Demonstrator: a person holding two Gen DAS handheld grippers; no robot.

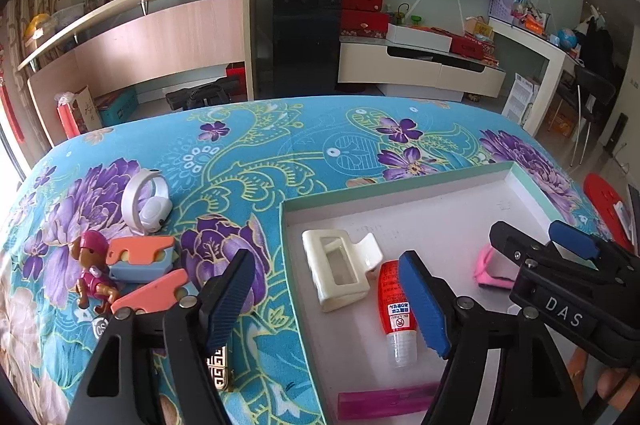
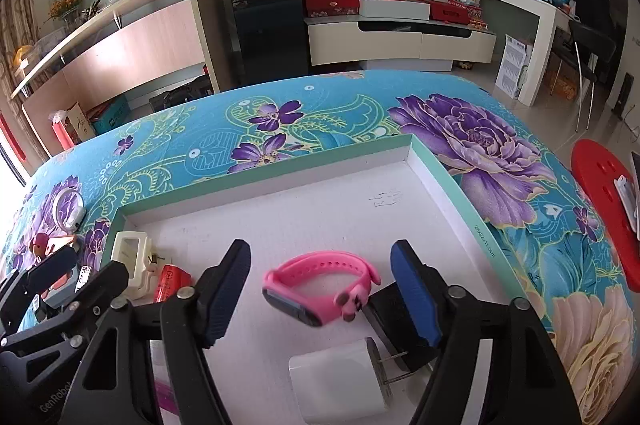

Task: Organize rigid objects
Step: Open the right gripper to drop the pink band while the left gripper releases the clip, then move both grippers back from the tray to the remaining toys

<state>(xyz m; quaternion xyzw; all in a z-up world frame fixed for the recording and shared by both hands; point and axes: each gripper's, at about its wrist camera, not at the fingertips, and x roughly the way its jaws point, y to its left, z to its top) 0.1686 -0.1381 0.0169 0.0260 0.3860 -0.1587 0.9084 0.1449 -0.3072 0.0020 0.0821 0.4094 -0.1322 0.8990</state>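
My left claw [image 1: 328,299] stands wide, gripping nothing, above the red bottle [image 1: 396,309] in the tray [image 1: 404,191]. My right claw [image 2: 324,295] stands wide around the pink watch [image 2: 320,285], pads clear.

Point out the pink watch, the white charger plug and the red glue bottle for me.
pink watch [image 2: 320,287], right wrist view, on the pink strap near the dark face.
white charger plug [image 2: 340,381], right wrist view, on its white body.
red glue bottle [image 1: 394,295], left wrist view, on the red label.
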